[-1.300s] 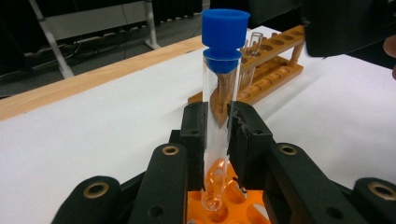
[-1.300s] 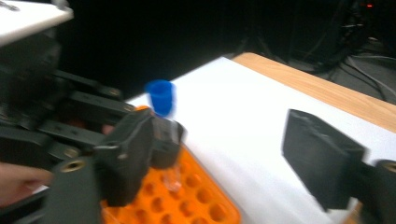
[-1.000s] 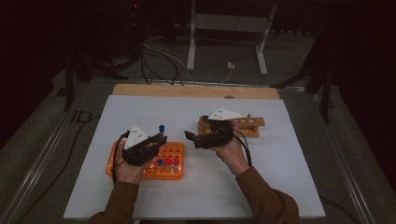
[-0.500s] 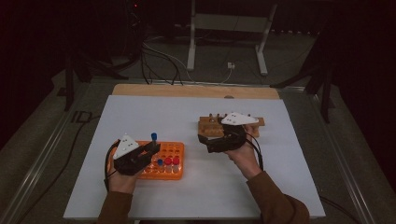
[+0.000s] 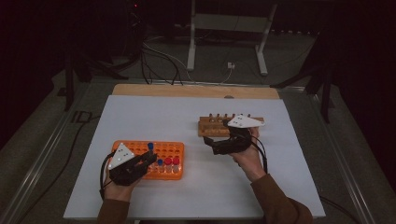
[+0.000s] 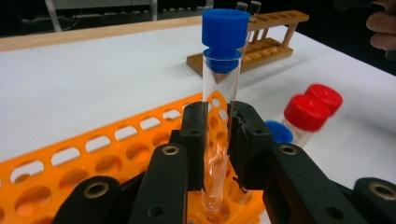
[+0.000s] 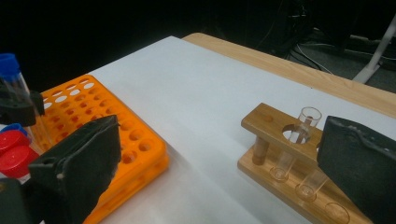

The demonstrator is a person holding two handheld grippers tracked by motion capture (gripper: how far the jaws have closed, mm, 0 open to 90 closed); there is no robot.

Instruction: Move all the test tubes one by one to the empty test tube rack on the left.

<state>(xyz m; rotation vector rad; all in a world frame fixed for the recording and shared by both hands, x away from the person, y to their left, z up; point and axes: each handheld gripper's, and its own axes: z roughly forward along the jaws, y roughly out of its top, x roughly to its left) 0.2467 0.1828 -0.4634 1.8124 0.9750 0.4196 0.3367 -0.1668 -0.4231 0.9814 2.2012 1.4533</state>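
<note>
Now lower over the orange rack (image 6: 93, 158), left gripper (image 6: 217, 140) fingers clamp the blue-capped tube (image 6: 222, 70); right gripper (image 7: 219, 163) fingers gape empty

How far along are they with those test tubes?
Hard to say what is finished. At least one uncapped tube stands in the wooden rack. In hand: the left gripper clamps a blue-capped tube at the orange rack. Left: two red-capped tubes wait there; the right gripper hangs open.
</note>
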